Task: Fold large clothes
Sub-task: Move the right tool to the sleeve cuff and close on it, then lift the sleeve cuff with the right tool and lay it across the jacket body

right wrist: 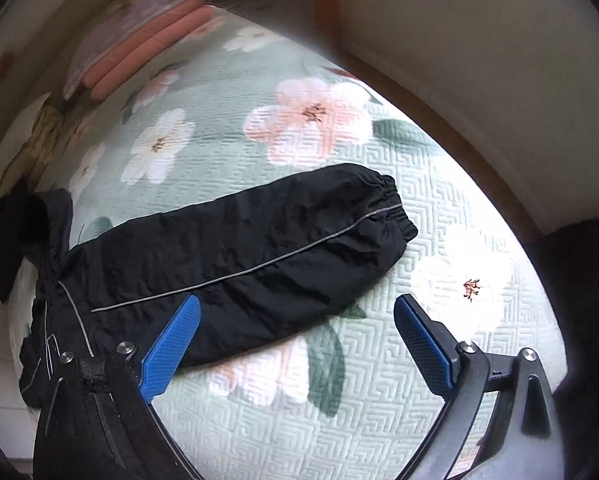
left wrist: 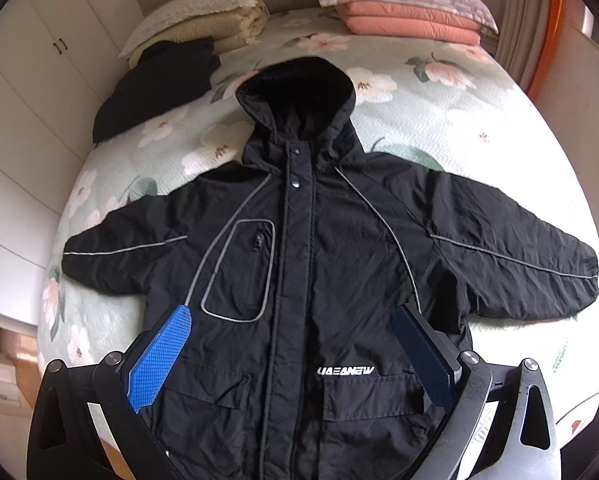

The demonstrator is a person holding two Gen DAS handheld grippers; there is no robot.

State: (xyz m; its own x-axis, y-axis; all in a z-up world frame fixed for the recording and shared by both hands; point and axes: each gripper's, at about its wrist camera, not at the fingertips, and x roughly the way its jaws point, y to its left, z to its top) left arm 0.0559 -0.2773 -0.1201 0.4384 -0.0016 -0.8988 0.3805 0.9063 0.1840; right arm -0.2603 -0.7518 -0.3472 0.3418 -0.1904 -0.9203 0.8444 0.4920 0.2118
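Observation:
A black hooded jacket (left wrist: 319,264) with grey piping lies face up on the bed, zipped, both sleeves spread out to the sides. My left gripper (left wrist: 295,316) hovers over the jacket's lower front, open, its blue pads (left wrist: 159,360) apart with nothing between them. In the right wrist view, one sleeve (right wrist: 259,252) stretches across the quilt, its elastic cuff (right wrist: 395,208) pointing right. My right gripper (right wrist: 295,312) is open above the lower edge of that sleeve, one pad (right wrist: 171,344) over the fabric, the other over bare quilt.
The bed carries a green floral quilt (left wrist: 439,120). Folded dark clothing (left wrist: 155,88) and stacked beige bedding (left wrist: 219,20) lie at the head on the left, pink folded blankets (left wrist: 411,20) on the right. White wardrobes (left wrist: 27,80) stand left of the bed; a wall runs along the right edge.

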